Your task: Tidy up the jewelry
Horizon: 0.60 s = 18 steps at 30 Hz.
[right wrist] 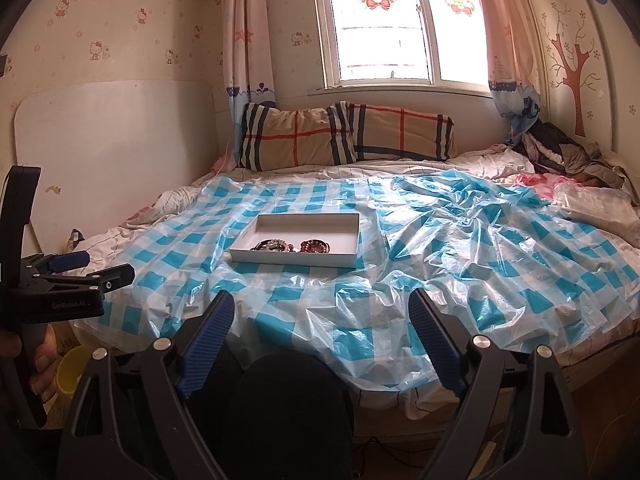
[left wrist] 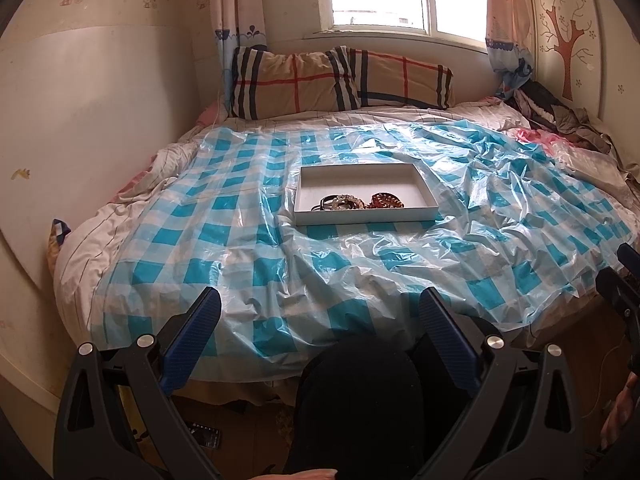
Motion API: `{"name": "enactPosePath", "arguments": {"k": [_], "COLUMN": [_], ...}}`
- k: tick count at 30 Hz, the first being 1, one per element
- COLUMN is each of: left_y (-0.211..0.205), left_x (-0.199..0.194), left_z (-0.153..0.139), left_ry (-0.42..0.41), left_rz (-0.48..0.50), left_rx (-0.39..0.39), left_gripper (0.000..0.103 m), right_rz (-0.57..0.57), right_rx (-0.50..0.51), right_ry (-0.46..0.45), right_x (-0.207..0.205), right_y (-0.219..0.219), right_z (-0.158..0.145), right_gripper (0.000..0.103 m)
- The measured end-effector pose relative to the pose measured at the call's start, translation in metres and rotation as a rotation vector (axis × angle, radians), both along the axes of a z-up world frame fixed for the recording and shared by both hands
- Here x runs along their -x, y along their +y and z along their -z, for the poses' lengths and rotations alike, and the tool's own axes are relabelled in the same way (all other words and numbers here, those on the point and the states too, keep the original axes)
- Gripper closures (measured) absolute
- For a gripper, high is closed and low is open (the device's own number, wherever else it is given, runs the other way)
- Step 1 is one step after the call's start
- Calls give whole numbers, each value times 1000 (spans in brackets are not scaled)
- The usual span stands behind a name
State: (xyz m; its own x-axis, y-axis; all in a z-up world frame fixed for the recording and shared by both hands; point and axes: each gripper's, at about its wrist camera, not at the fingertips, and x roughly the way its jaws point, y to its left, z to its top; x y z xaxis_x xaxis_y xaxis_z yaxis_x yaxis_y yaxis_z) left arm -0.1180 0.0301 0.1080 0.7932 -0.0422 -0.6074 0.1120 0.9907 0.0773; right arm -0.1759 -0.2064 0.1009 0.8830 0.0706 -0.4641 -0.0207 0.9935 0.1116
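Observation:
A shallow white tray (left wrist: 364, 216) (right wrist: 292, 258) lies mid-bed on the blue-checked plastic sheet (left wrist: 248, 256). Along its near wall sit a tangle of dark and pale bracelets (left wrist: 340, 202) (right wrist: 274, 245) and a reddish-brown bead bracelet (left wrist: 386, 200) (right wrist: 316, 246). My left gripper (left wrist: 320, 302) is open and empty, hovering over the bed's near edge, well short of the tray. My right gripper (right wrist: 321, 299) is likewise open with nothing between its blue pads. In the right wrist view the left gripper (right wrist: 106, 267) shows side-on at the left, held by a hand.
Two plaid pillows (left wrist: 340, 80) lean under the window. A heap of clothes (right wrist: 568, 156) fills the far right corner. A white board (right wrist: 116, 152) stands against the left wall. A dark-clad knee (left wrist: 360, 400) is below the grippers, and a yellow cup (right wrist: 74, 372) stands on the floor.

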Motion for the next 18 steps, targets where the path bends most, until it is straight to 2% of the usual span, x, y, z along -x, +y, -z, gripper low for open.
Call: {"name": "enactPosePath", "arguments": {"k": [18], "left_y": [-1], "left_x": [1], "left_z": [0], "left_ry": [0], "left_rz": [-2], "left_rx": [-3], "left_gripper": [8], "right_rz": [-2], "right_rx": [1], "right_ry": [0], "right_x": [1], "right_y": [-1], "right_z": [0], "right_gripper": [17]}}
